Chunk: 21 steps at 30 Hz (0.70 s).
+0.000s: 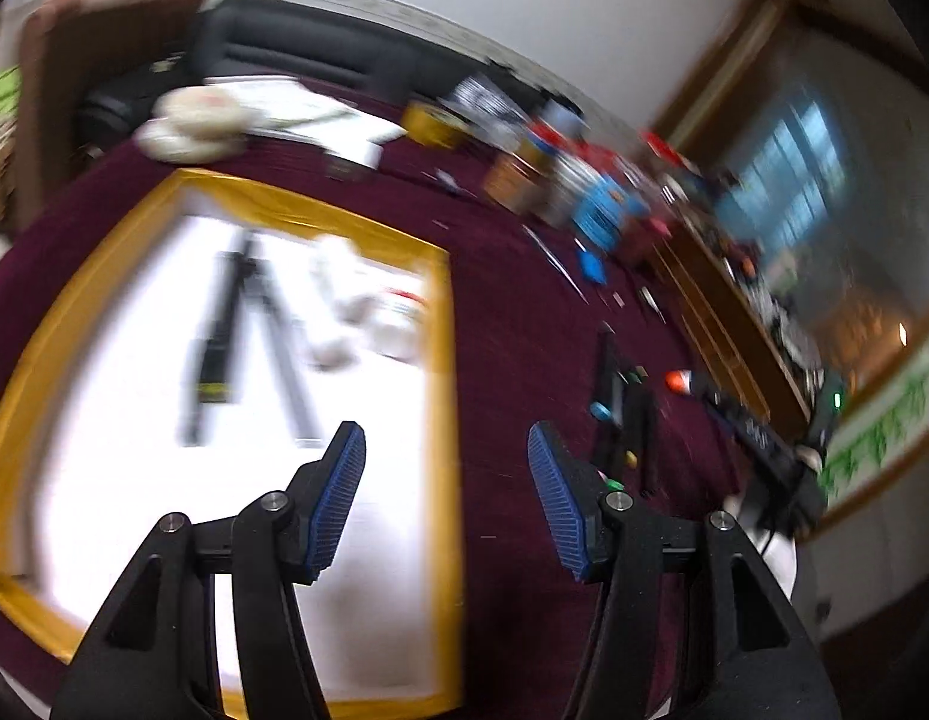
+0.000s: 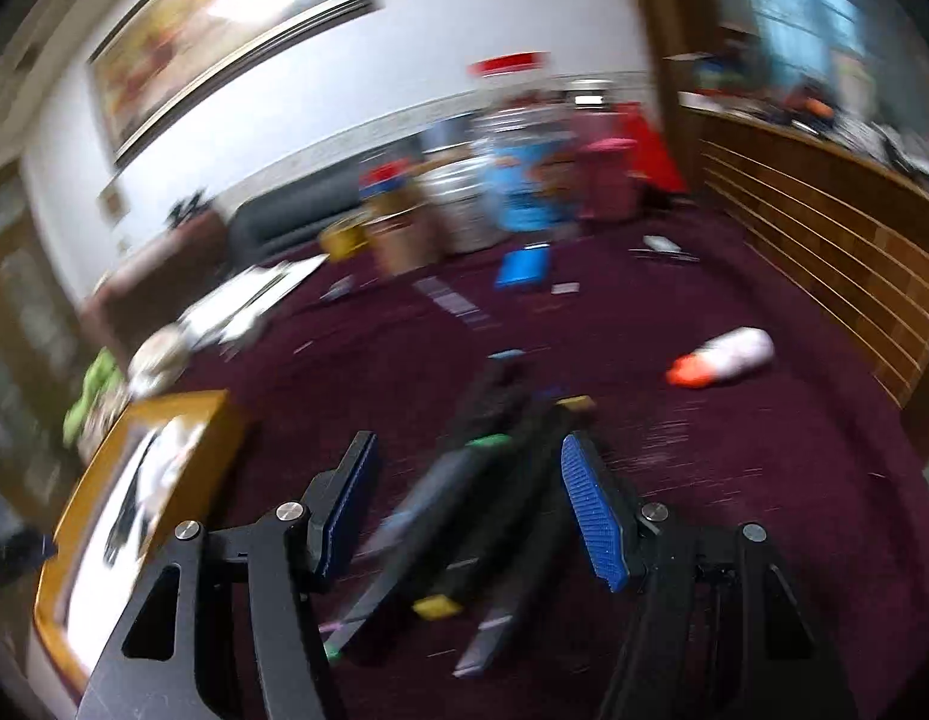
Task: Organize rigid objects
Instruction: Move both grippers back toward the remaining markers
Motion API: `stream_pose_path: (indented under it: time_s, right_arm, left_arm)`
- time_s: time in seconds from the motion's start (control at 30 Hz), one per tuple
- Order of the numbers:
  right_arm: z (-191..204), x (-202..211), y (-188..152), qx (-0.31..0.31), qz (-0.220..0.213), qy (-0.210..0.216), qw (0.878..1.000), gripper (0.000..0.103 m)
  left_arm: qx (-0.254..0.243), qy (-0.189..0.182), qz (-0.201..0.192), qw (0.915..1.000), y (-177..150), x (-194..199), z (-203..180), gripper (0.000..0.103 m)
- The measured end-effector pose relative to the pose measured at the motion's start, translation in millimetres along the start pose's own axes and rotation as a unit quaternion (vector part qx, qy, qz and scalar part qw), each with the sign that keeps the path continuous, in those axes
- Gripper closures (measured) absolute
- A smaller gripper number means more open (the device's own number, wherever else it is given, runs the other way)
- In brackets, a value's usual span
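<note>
Frankly, blur hides any labels; both tools, left (image 1: 446,498) and right (image 2: 467,510), gape empty.

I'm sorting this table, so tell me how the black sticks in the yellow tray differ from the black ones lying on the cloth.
The tray sticks lie on the white floor of the yellow-rimmed tray; the loose sticks lie on the maroon cloth. The loose sticks show green and yellow ends; the tray sticks mostly look plain black. The open right tongs hover over the loose sticks; the open left tongs straddle the tray's rim. Both groups look dark, long and blurred.
</note>
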State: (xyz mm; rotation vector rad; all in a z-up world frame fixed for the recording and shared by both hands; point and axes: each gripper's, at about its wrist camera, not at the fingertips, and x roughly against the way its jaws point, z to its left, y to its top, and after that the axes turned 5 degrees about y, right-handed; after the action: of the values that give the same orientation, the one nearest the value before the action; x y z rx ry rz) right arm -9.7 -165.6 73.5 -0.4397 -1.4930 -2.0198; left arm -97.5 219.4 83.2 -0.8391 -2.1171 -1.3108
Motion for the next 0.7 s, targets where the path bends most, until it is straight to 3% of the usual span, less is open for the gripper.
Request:
stream_pose_path:
  time_s: [0.17, 0.43, 0.67, 0.7]
  right_arm:
    - [-54, 4, 2, -0.046, -0.025, -0.027, 0.998, 0.045]
    - [-99, -2, -4, -0.136, -0.003, 0.013, 0.991, 0.045]
    - [-101, -13, -10, -0.143, 0.025, 0.026, 0.989, 0.046]
    - [-101, -14, -11, -0.143, 0.027, 0.026, 0.989, 0.046]
  left_arm:
    - [-0.072, -0.01, 0.035, 0.9968, -9, -39, -70, 0.048]
    - [-0.19, -0.001, 0.103, 0.9763, -48, -123, -177, 0.048]
    - [-0.264, 0.028, 0.059, 0.9624, -53, -151, -228, 0.049]
    - [-0.273, 0.031, 0.059, 0.9598, -53, -157, -230, 0.055]
